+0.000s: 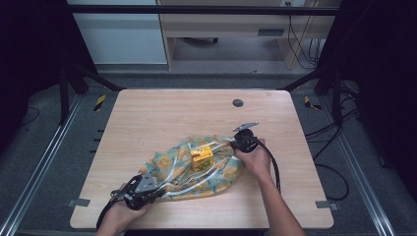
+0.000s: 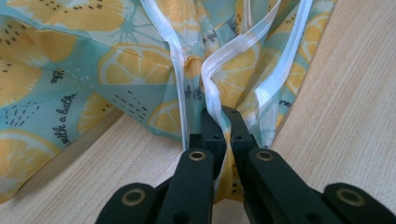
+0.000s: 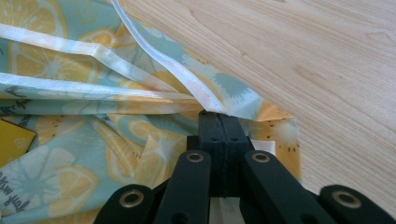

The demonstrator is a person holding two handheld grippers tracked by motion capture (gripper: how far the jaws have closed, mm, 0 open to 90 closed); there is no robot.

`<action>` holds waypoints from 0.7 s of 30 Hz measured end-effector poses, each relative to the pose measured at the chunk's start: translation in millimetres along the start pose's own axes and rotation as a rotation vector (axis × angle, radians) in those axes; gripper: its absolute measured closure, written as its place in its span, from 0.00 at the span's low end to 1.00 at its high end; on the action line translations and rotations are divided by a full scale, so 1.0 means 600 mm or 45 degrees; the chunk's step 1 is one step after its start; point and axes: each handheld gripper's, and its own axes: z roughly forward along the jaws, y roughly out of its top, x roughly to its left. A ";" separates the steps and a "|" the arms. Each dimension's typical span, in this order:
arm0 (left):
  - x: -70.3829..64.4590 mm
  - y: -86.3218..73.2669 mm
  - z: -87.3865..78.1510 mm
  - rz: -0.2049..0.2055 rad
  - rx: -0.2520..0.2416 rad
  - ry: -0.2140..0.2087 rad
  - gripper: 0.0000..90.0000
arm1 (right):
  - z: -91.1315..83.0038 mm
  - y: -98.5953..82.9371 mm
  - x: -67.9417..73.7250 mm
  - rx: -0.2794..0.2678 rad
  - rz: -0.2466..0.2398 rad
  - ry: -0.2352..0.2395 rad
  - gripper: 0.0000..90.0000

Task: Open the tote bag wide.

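A bag (image 1: pixel 196 169) printed with orange slices on pale blue is lying crumpled on the near half of the wooden table (image 1: pixel 162 110), roughly in the middle from left to right. A small yellow box (image 1: pixel 202 157) is sitting on top of it, near the centre of the bag.

The left gripper (image 1: pixel 156 192) is reaching in at the bag's near left corner, with the person's left hand (image 1: pixel 120 214) coming up from the bottom edge of the high view. In the left gripper view its 2 black jaws are pinching a strip of the bag's clear plastic edging (image 2: pixel 211 88) between them, the strip rising out of the closed tips and folding over just above. The printed material is spreading out to the left and behind, and bare wood is showing on both sides.

The right gripper (image 1: pixel 235 143) is working at the bag's far right corner, held by the right hand (image 1: pixel 255 160). In the right gripper view its jaws are pressed tight together on the bag's corner (image 3: pixel 219 109), right where a white seam (image 3: pixel 159 65) is running into the tips. The yellow box is peeking in at the left edge (image 3: pixel 11 140).
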 end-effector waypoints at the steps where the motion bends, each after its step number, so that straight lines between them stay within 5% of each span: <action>1: 0.000 0.000 0.000 0.000 0.001 0.000 1.00 | 0.000 0.000 0.001 0.001 -0.001 -0.001 1.00; 10: 0.003 -0.003 -0.004 -0.025 -0.019 0.022 0.99 | -0.010 0.001 0.000 -0.038 -0.016 0.011 0.97; 21: 0.011 -0.005 -0.025 -0.083 -0.149 0.093 0.66 | -0.076 0.009 0.009 -0.124 -0.055 -0.053 0.49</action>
